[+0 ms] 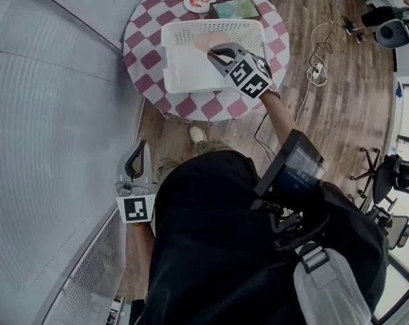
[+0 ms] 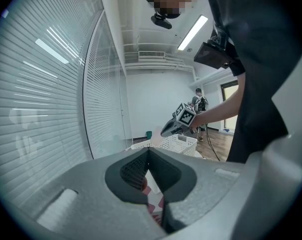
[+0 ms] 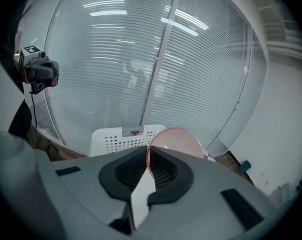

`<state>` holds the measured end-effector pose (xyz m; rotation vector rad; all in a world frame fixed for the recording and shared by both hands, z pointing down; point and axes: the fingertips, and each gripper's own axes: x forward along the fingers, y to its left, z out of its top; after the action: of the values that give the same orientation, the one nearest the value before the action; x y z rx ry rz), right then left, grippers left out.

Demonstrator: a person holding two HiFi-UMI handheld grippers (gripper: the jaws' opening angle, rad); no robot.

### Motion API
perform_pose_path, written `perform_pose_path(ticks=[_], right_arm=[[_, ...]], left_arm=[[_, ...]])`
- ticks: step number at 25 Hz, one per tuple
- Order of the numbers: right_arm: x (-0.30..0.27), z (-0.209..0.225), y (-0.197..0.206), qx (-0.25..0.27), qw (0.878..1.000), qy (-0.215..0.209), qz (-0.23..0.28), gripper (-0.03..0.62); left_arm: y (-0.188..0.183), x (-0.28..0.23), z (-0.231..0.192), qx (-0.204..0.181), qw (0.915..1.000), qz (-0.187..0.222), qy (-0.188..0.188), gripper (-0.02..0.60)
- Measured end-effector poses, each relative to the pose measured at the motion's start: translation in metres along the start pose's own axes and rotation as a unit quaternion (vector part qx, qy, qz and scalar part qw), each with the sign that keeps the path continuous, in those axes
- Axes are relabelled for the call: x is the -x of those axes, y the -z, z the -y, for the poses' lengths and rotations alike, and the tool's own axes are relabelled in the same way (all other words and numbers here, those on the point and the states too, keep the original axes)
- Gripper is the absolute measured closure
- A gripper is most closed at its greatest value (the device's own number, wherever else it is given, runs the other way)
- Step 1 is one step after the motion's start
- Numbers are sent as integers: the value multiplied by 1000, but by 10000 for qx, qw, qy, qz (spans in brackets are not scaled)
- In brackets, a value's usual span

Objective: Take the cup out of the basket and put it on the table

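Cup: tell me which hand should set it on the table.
Right. The right tongs are shut on the rim of the pink cup, over the white basket on the checkered table. The left tongs are shut and empty, down beside the person's hip, away from the table.

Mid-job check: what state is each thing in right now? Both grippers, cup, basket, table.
cup: gripped by its rim, held over the basket, not yet on the table.
right gripper: shut on the cup.
left gripper: shut, empty, down at the person's side.
basket: upright on the table.
table: covered with a checked cloth, also bearing a plate and a tray.
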<state>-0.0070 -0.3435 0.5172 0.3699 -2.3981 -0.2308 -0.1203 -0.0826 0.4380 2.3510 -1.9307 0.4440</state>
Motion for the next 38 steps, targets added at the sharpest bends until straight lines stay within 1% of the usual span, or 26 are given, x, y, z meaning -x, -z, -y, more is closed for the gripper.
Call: perform_pose_path(ticks=[6,9,17,19,22,25,29,31,35,38], right_arm=[[17,11,-16,58,9981,501,364,569],[26,12,-23,52,9969,607,505,569],[55,20,-42,12,9903,933,1025,569],[61,20,-44,-14,9886,1014,1115,569],[68,20,-49,-84,9862,1079,1257,569],[79,23,-57,-123,9840,1131,1373,571],[92,21,-66,-92,9809,1198,1533,571],[95,17,-71,-157,9791,1178,1649,571],[101,10,-78,-292,9762,1124,1834,571],[105,5,-83,-372,9739,1101,1951,571]], left_arm=[[-2,-8,2,-97,9998,21,167,580],[-4,-12,4,-135,9996,16,252,580],[-20,-27,17,-422,9977,84,531,580],[-22,-28,19,-348,9976,151,578,580],[-21,-29,21,-224,9978,93,619,580],[-25,-33,20,-286,9975,54,643,580],[-35,-36,15,-169,9977,165,639,580],[-39,-38,13,-115,9976,248,641,580],[-39,-41,14,-226,9968,245,731,580],[-43,-43,17,-233,9961,330,781,580]])
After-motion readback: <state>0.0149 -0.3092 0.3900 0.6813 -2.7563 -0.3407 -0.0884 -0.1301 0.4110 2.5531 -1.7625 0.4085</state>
